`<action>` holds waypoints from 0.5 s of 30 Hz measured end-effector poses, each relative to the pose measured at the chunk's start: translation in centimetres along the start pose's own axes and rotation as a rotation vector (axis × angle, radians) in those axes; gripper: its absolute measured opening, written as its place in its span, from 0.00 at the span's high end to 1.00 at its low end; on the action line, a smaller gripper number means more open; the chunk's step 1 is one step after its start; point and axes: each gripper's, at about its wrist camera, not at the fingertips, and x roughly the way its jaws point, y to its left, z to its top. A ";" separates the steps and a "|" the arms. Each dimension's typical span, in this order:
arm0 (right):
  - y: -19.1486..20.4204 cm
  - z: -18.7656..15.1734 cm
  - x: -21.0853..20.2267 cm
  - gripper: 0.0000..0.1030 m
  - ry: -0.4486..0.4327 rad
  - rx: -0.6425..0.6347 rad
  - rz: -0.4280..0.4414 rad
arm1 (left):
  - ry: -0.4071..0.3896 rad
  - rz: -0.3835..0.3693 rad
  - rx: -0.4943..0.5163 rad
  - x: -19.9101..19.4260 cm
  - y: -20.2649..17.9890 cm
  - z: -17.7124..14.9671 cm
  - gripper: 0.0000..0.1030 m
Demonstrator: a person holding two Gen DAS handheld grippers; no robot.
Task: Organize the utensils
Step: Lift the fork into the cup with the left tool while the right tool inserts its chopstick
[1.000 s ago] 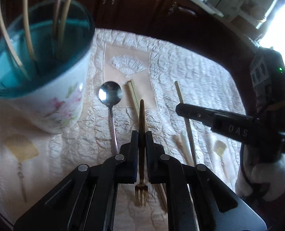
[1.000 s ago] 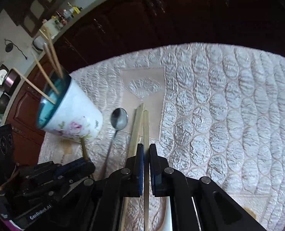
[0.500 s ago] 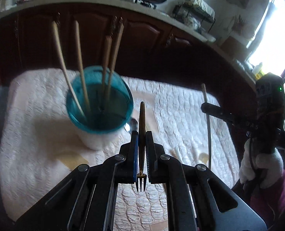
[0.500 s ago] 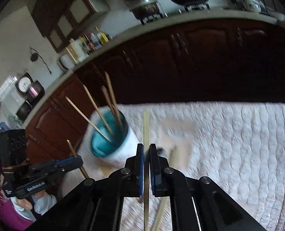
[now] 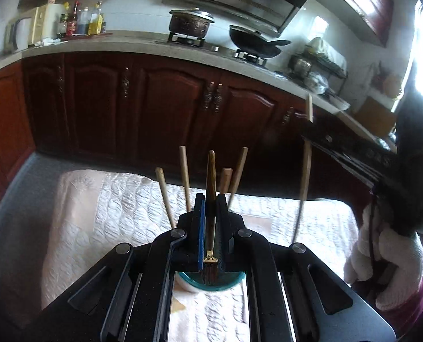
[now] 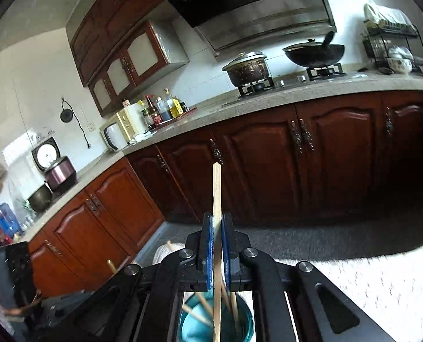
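My left gripper (image 5: 210, 199) is shut on a small fork (image 5: 211, 168) with a brown handle, its tines toward the camera. Just below the tines lies the teal rim of the flowered cup (image 5: 211, 280). Several chopsticks (image 5: 184, 176) stand in the cup and rise past the fingers. On the right, a gloved hand (image 5: 382, 256) carries my right gripper (image 5: 308, 136), shut on a pale chopstick (image 5: 305, 171). In the right wrist view that gripper (image 6: 217, 219) pinches the chopstick (image 6: 216, 188) upright over the cup's teal inside (image 6: 240, 322).
The cup stands on a white quilted tablecloth (image 5: 111, 213). Beyond the table are grey floor (image 6: 325, 242) and dark red cabinets (image 5: 168, 108) under a counter with a pot (image 5: 190, 24) and a wok (image 5: 254, 42).
Both grippers have risen from the tabletop with their utensils and tilted up. The cup has slid to the bottom of both views. The spoon and loose chopsticks on the cloth are out of sight.
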 end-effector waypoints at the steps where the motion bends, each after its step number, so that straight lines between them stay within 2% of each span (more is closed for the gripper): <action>1: 0.2 -0.1 0.9 0.95 -0.001 -0.014 -0.008 | 0.001 0.007 0.001 0.4 0.2 0.0 0.94; 7: -0.3 -0.4 3.7 0.95 -0.032 -0.041 -0.040 | 0.012 0.048 0.006 3.8 1.0 -0.4 0.94; 15: -2.1 -3.3 5.3 0.95 0.056 -0.056 -0.049 | 0.024 0.090 0.036 6.7 1.3 -1.6 0.94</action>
